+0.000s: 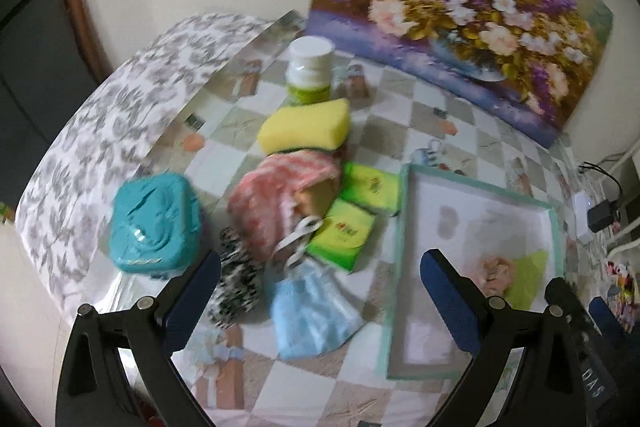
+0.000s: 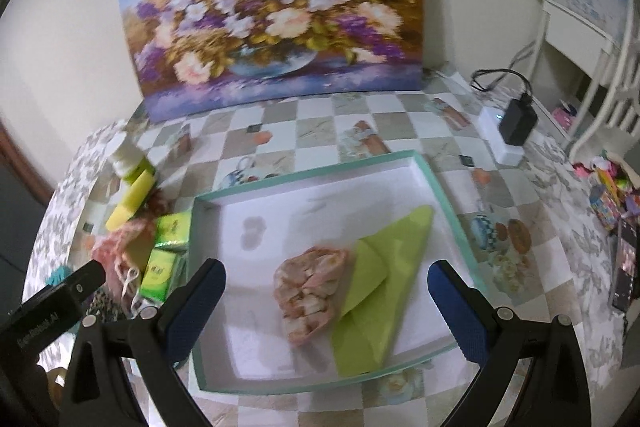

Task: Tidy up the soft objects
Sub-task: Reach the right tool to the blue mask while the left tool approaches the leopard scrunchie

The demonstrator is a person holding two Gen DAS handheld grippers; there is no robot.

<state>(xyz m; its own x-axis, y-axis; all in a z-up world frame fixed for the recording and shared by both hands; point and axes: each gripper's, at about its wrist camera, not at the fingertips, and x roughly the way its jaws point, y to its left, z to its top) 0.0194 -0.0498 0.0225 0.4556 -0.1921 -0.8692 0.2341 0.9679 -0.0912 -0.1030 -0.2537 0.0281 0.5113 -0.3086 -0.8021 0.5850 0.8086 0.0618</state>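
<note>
Checkered tablecloth (image 2: pixel 400 115), floral painting (image 2: pixel 276 11) against the wall at 12 o'clock. Left gripper (image 1: pixel 320 283): jaws spread, empty, over the blue face mask (image 1: pixel 316 311); yellow sponge (image 1: pixel 304 125), pink cloth (image 1: pixel 276 195) and green tissue packs (image 1: pixel 344 233) piled at 12. Right gripper (image 2: pixel 326 291): jaws spread, empty, above the teal-rimmed tray (image 2: pixel 312 175) holding a pink scrunchie (image 2: pixel 310 293) touching a green napkin (image 2: pixel 380 287).
</note>
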